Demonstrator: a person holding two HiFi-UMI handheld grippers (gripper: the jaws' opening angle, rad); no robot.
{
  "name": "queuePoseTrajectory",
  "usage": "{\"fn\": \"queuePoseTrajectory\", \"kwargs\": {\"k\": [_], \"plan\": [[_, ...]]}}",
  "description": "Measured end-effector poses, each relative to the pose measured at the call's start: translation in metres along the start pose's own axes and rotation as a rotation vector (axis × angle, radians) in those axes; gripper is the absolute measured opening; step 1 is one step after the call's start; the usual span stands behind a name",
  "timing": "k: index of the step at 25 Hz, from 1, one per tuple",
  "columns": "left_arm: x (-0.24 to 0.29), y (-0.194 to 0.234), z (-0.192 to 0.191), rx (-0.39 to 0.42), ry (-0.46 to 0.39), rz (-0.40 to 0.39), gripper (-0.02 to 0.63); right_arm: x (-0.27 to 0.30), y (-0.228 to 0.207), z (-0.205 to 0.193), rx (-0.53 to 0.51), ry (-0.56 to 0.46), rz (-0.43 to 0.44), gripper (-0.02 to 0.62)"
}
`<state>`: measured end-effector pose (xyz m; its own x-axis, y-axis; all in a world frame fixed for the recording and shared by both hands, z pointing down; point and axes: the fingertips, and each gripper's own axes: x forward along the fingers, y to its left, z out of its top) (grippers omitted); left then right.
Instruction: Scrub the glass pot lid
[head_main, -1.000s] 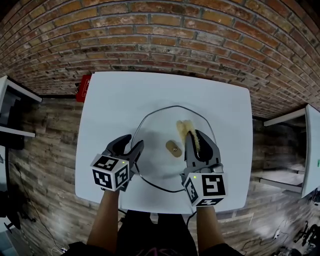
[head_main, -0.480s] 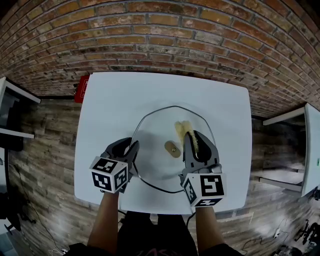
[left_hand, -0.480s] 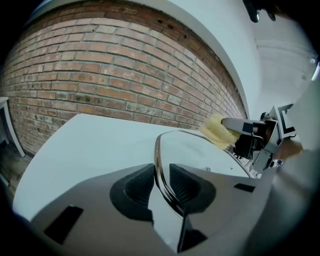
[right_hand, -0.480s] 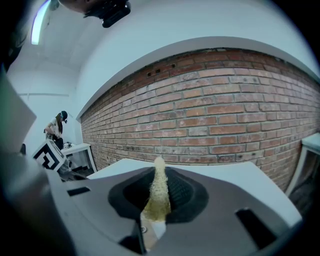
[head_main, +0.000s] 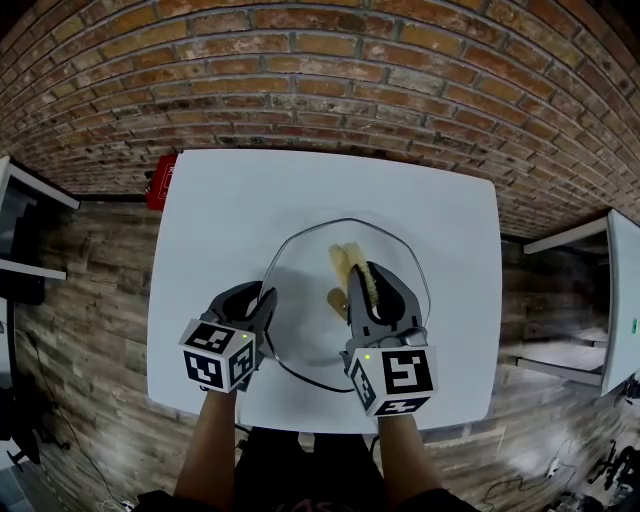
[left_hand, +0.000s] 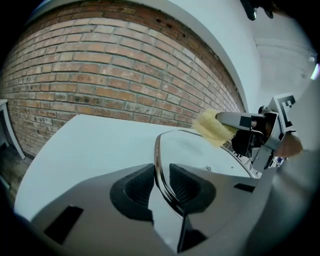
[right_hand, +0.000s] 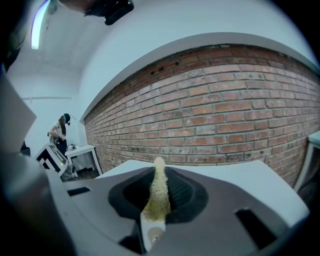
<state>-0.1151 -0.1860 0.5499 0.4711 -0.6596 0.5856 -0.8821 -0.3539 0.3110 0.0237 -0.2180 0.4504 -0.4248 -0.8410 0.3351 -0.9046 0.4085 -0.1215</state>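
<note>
The glass pot lid (head_main: 305, 262) lies on the white table (head_main: 220, 210), with a wooden knob (head_main: 335, 300) at its middle. My left gripper (head_main: 263, 298) has just been closing and is shut on the lid's left metal rim (left_hand: 159, 165), which runs between the pads. My right gripper (head_main: 374, 280) is shut on a yellow sponge (head_main: 346, 262) that sticks out past the fingertips over the glass, just behind the knob. In the right gripper view the sponge (right_hand: 158, 190) stands pinched between the dark pads. The left gripper view shows the sponge (left_hand: 213, 128) over the lid's far side.
A red object (head_main: 160, 180) hangs at the table's back left edge. A brick wall (head_main: 330, 90) runs behind the table. White furniture stands at the left (head_main: 25, 215) and right (head_main: 615, 300) on the wooden floor. A person (right_hand: 60, 131) stands far off by a white table.
My left gripper's jaws have closed onto the lid's left rim. My right gripper has slid left with the sponge, from right of the knob to just behind it.
</note>
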Motion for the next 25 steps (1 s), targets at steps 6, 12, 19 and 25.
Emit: {"fn": "queuePoseTrajectory", "kwargs": {"k": [6, 12, 19, 25], "plan": [[0.001, -0.001, 0.001, -0.001, -0.002, 0.002, 0.101, 0.025, 0.035, -0.006, 0.000, 0.043, 0.072, 0.058], [0.003, 0.000, 0.002, 0.004, 0.001, 0.000, 0.100, 0.045, 0.057, -0.017, -0.003, 0.092, 0.123, 0.058], [0.004, 0.002, 0.003, 0.007, 0.003, -0.003, 0.100, 0.059, 0.060, -0.037, -0.031, 0.157, 0.121, 0.058], [0.006, 0.002, 0.005, 0.009, 0.004, -0.001, 0.100, 0.056, 0.025, -0.049, -0.063, 0.223, 0.025, 0.058]]}}
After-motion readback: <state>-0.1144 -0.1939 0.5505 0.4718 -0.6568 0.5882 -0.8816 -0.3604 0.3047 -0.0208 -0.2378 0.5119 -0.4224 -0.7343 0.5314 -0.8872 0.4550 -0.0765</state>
